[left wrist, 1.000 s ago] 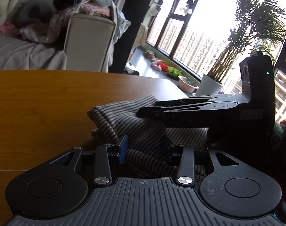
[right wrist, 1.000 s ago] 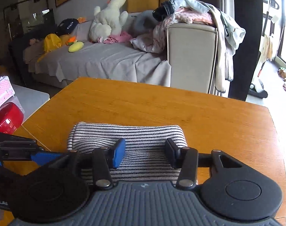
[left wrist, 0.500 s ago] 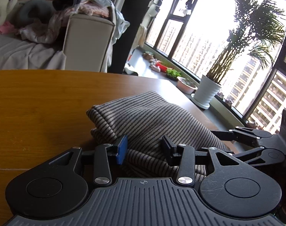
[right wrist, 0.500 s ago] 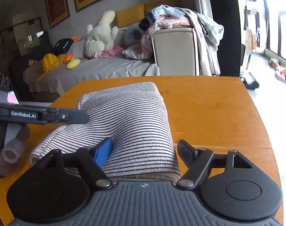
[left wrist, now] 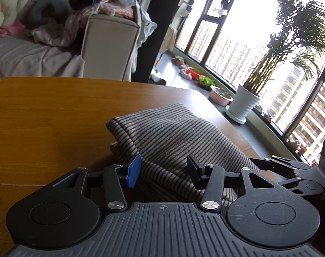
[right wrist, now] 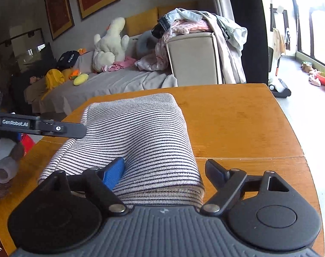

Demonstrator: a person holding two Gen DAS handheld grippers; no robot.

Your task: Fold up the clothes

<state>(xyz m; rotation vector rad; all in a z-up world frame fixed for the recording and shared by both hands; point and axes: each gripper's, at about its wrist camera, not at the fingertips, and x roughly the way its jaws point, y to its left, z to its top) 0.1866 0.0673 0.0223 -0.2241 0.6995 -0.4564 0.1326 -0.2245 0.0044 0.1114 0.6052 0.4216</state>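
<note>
Writing: only "GenRobot.AI", white on the black arm of the left tongs [right wrist: 55,128], readable in the right wrist view. A dark cap on the sofa carries white lettering, too small to read.

Bench [left wrist: 44,117] is orange-brown wood. The striped folded garment [left wrist: 173,132] lies on it, near the edge closest to the cameras, folded into a thick pad.

Only the left wrist view shows: big window [left wrist: 237,42] past the garment, potted palm [left wrist: 246,105] on the sill, pink bowl beside the pot, and the right tongs' arm [left wrist: 291,171] just beyond the garment's window side.

Only the right wrist view shows: framed pictures on the wall behind the garment, sofa [right wrist: 119,81] with a white plush toy [right wrist: 108,45], yellow and dark items, and a red thing below the bench edge on the sofa side. Clothes heap on the beige armrest shows in both.

Left tongs [left wrist: 162,168]: jaws opening, garment's near fold sits between them, blue pad at the cloth, dark pad just off it; no pinch seen.

Right tongs [right wrist: 164,171]: jaws opening, wide. Garment's hemmed end lies between them; blue pad touches the cloth, the other pad stands clear over bare bench.
</note>
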